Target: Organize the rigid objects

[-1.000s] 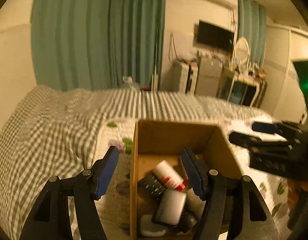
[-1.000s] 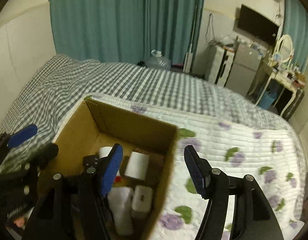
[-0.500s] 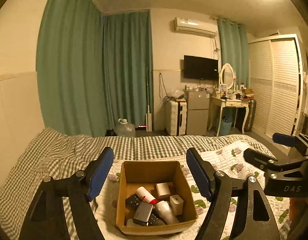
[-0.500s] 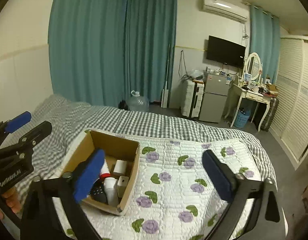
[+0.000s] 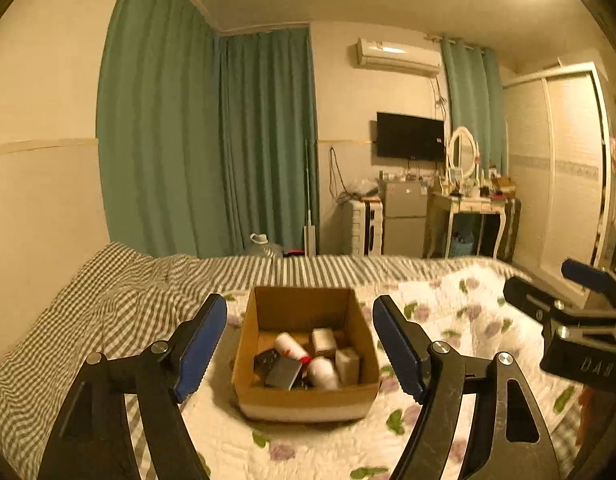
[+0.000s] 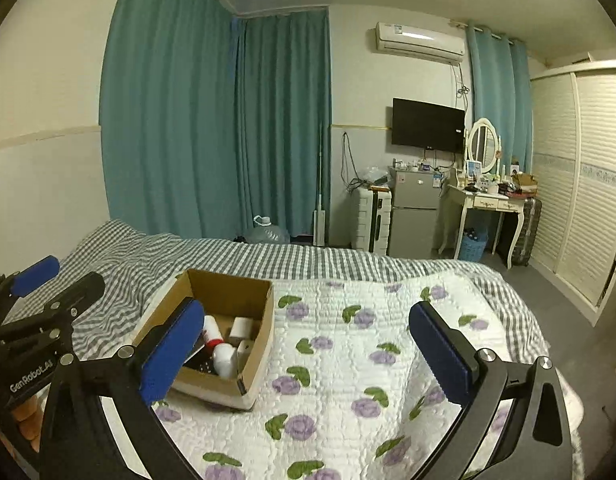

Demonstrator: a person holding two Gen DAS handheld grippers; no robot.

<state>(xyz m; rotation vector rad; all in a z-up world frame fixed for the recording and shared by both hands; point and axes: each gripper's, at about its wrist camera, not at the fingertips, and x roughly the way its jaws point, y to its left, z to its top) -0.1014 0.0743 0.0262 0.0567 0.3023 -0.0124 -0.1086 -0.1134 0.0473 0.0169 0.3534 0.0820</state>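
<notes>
An open cardboard box point(image 5: 308, 398) stands on the bed and holds several rigid items. Among them are a white bottle with a red cap point(image 5: 290, 345), small white boxes point(image 5: 323, 337), a dark remote point(image 5: 267, 359) and a grey flat device point(image 5: 283, 372). My left gripper point(image 5: 300, 305) hovers in front of the box, open and empty, its blue pads framing the box from a distance. My right gripper point(image 6: 306, 310) is open wide and empty, with the box point(image 6: 264, 344) to its left. Each gripper shows at the edge of the other's view: the right gripper point(image 5: 579, 304) and the left gripper point(image 6: 48, 280).
The box rests on a white quilt with purple flowers point(image 6: 347, 360), spread over a grey checked sheet point(image 5: 108, 312). Beyond the bed stand teal curtains point(image 6: 212, 120), a water jug point(image 6: 268, 232), a small fridge point(image 6: 413, 216), a dressing table point(image 6: 487, 200) and a wardrobe point(image 6: 579, 200).
Both grippers have drawn back and up from the box, which now looks smaller and farther. Both pairs of jaws stand wider apart, the right most of all.
</notes>
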